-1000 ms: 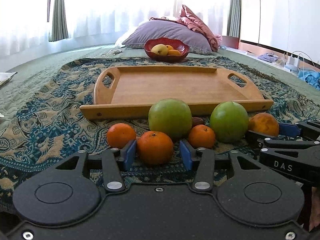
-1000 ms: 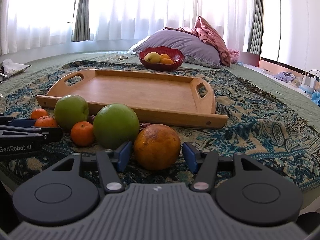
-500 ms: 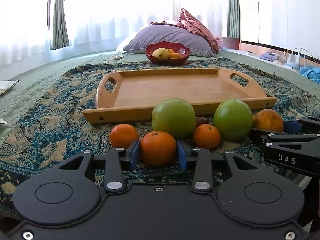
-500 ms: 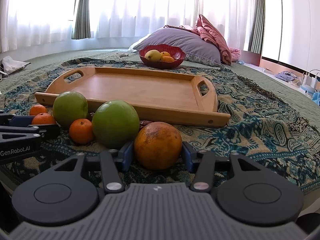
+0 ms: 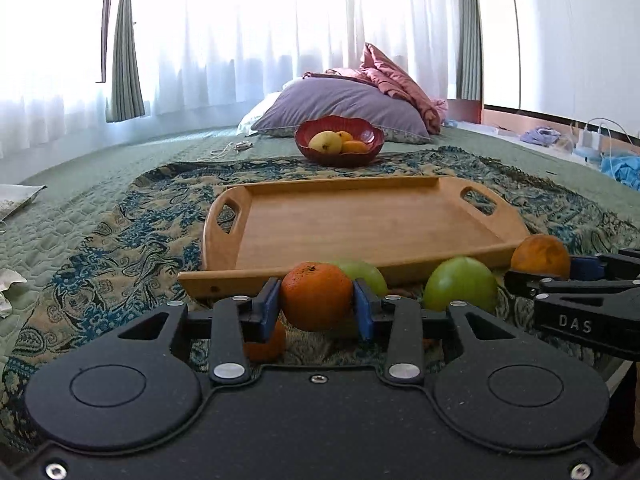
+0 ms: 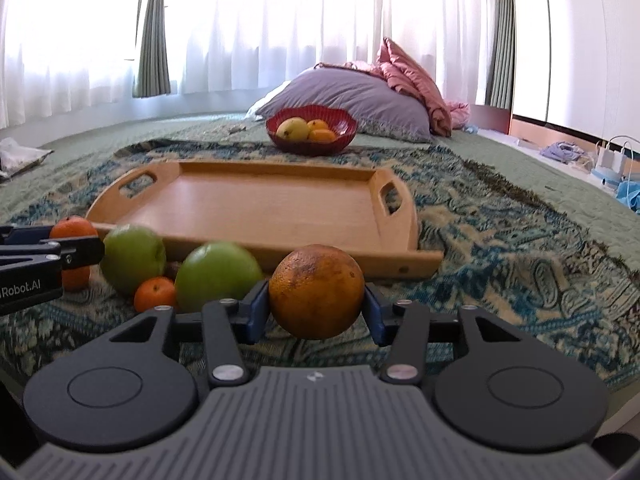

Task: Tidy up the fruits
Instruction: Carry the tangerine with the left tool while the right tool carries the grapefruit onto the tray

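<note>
Fruit is gripped on both sides: the left gripper [image 5: 316, 306] has just closed its fingers on a small orange [image 5: 316, 295], lifted off the rug, and the right gripper [image 6: 316, 307] on a bigger orange [image 6: 316, 291]. Carry each level over the tray [image 6: 248, 246] rim, then lower before releasing so neither rolls.

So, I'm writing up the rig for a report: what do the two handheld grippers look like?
Both are black, with blue pads on the fingers, two round disc housings and silver rivets. The left gripper has a smooth black body and, seen from the side, white lettering ending "Robot.AI". The right gripper has a ribbed grey body and shows white "DAS" lettering. No cables, hands or sleeves are clearly visible.
</note>
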`<state>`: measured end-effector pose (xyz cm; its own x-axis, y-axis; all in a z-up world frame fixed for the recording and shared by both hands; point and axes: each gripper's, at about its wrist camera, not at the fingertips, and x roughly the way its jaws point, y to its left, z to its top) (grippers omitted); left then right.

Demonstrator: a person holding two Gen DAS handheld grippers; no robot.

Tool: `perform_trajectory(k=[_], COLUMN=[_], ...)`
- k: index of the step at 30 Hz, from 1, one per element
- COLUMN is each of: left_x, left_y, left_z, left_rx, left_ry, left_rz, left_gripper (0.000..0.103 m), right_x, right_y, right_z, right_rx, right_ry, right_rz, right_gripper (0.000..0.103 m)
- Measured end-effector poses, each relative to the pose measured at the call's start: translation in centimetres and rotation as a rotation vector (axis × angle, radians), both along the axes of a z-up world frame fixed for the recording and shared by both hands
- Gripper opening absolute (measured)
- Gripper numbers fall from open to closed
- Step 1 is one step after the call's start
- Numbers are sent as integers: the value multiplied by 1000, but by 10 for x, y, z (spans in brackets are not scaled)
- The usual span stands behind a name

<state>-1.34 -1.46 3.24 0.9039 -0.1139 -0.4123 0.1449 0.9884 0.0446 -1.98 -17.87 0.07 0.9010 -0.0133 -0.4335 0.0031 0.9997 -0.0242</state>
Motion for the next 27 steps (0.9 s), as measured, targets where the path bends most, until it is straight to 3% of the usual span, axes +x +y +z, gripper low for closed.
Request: perform_trajectory(k=[7, 15, 20, 27], left_x=[24, 81, 126, 178], left_y=[3, 2, -2, -9], left_z=[17, 45, 48, 30], left_rx=[-5, -44, -84, -70], left_ry=[13, 30, 80, 153], left_rz=[3, 7, -5, 6], left_gripper=[36, 36, 36, 36], right_x=[15, 72, 118, 162], right_y=[-8, -24, -31, -36], right_z=[16, 41, 45, 31], right_rx=[19, 97, 131, 156], right_ry=[-14, 12, 58, 121], right_rz=[10, 14, 3, 2], right_gripper=[53, 53, 53, 53])
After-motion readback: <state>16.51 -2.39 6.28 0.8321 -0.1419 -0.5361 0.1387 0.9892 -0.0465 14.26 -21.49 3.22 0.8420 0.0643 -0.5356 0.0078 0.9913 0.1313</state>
